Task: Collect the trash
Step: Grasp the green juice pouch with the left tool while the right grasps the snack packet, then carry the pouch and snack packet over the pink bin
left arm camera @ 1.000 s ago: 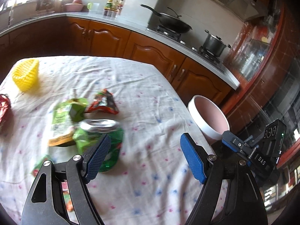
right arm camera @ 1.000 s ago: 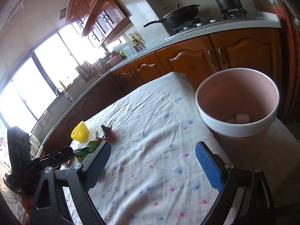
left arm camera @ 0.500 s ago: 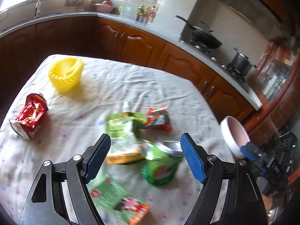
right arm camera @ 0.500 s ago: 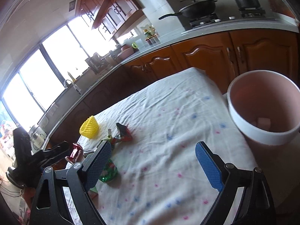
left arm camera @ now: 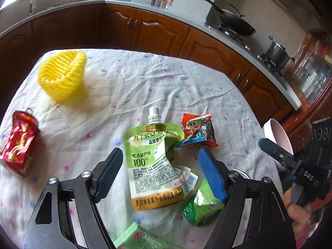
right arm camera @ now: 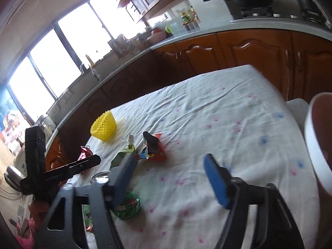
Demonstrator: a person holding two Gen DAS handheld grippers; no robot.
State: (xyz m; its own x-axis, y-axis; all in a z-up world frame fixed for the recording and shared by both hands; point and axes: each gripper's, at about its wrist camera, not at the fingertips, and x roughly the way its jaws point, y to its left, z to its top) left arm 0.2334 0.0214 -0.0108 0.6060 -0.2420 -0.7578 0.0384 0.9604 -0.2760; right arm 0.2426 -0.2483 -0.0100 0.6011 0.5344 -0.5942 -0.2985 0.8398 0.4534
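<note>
Green can (left arm camera: 202, 205) beside pouch (left arm camera: 154, 166); snack wrapper (left arm camera: 197, 131) touching pouch.

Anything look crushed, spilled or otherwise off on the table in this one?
Damage only, no spill visible. The red can at the table's left edge is crushed. The green can lies on its side, dented. The snack wrapper is torn open. The green drink pouch looks creased and flattened.

Home kitchen: wooden cabinets (left arm camera: 145, 27), wok (left arm camera: 234, 22) on stove, pot (left arm camera: 277, 51), clothed table (left arm camera: 145, 87).
</note>
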